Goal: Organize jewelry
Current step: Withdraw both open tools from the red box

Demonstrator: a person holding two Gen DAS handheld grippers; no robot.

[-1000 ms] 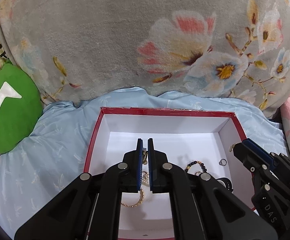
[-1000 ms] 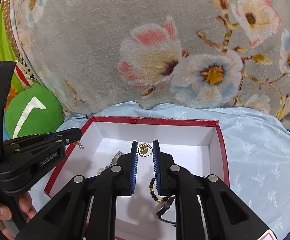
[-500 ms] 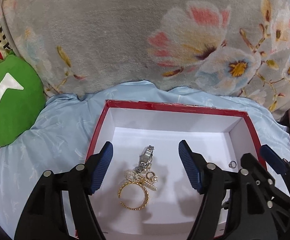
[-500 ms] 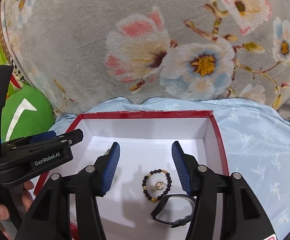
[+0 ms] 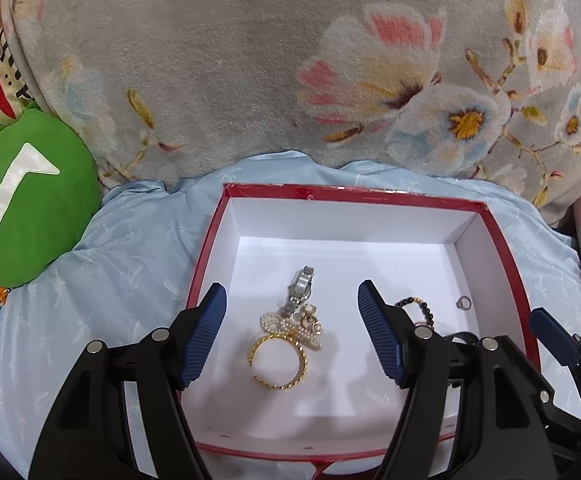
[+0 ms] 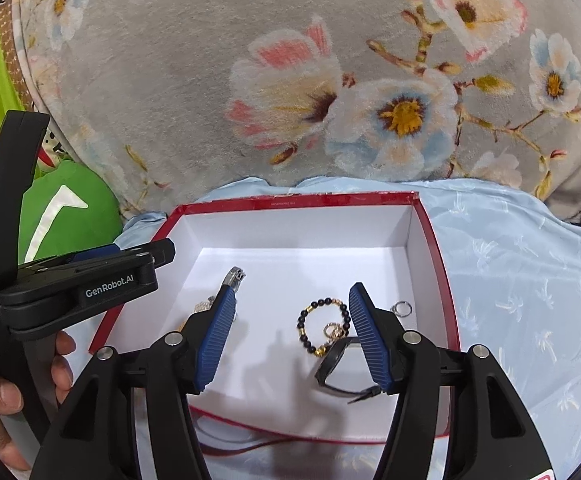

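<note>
Jewelry lies inside the red-rimmed white cardboard box [image 5: 490,216]; both jaws spread wide, empty. Next probably means withdrawing for another piece.

Grey floral blanket [image 5: 290,60] behind pale blue bedsheet [image 5: 90,300].

- Bright, even indoor light from above; the white inside of the red box [image 5: 342,236] is nearly washed out.
- Soft grey shadows of the open left tongs [image 5: 290,332] and right tongs [image 6: 292,334] fall on the box floor.
- Strong fisheye bending: the floral blanket [image 6: 290,80] bulges and the corners go black.
- Focus is sharp centrally, softer towards the rim.
</note>
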